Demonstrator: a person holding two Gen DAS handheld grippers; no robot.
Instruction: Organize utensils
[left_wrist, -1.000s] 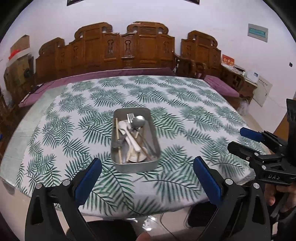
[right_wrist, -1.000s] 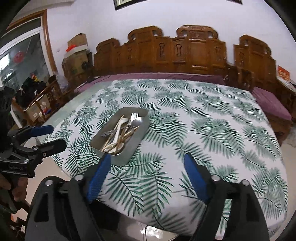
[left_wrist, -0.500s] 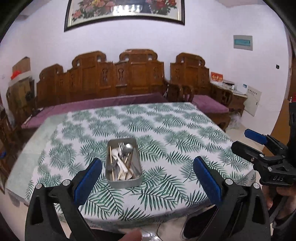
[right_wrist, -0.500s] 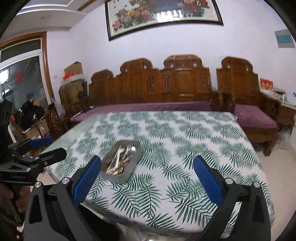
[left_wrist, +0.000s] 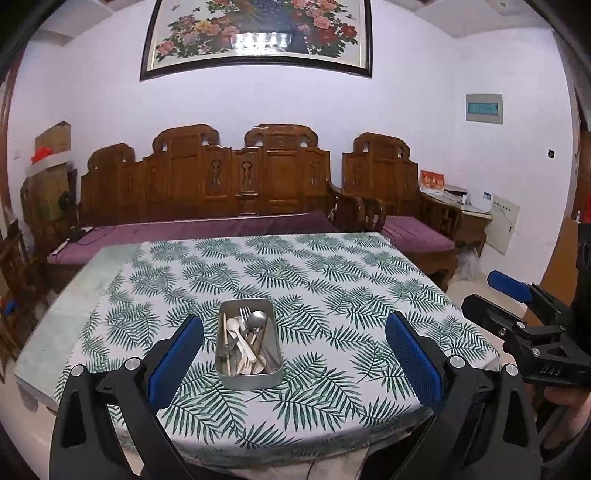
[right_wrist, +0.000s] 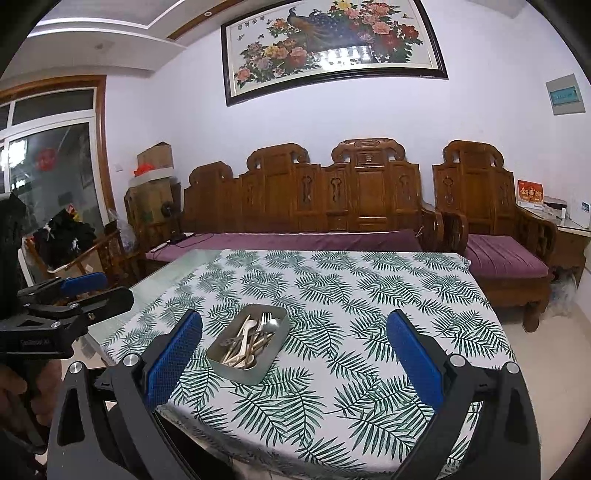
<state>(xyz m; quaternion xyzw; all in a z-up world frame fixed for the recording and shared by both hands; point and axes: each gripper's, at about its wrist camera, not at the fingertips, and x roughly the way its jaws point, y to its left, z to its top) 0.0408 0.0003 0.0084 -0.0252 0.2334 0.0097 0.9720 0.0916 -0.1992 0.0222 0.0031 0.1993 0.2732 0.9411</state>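
Left hand-held gripper (left_wrist: 293, 347) and right hand-held gripper (right_wrist: 294, 341) spread, empty; utensil tray (left_wrist: 248, 380) on table beyond fingertips.

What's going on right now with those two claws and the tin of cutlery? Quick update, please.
Left gripper open, empty. Right gripper open, empty, jaws just widened. Utensils jumbled in metal tray on leaf-print tablecloth, untouched. Nothing in the way.

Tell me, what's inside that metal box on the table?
The metal box holds a jumbled pile: a fork, a metal spoon, a pale spoon and some sticks. Whatever lies under the pile is covered.
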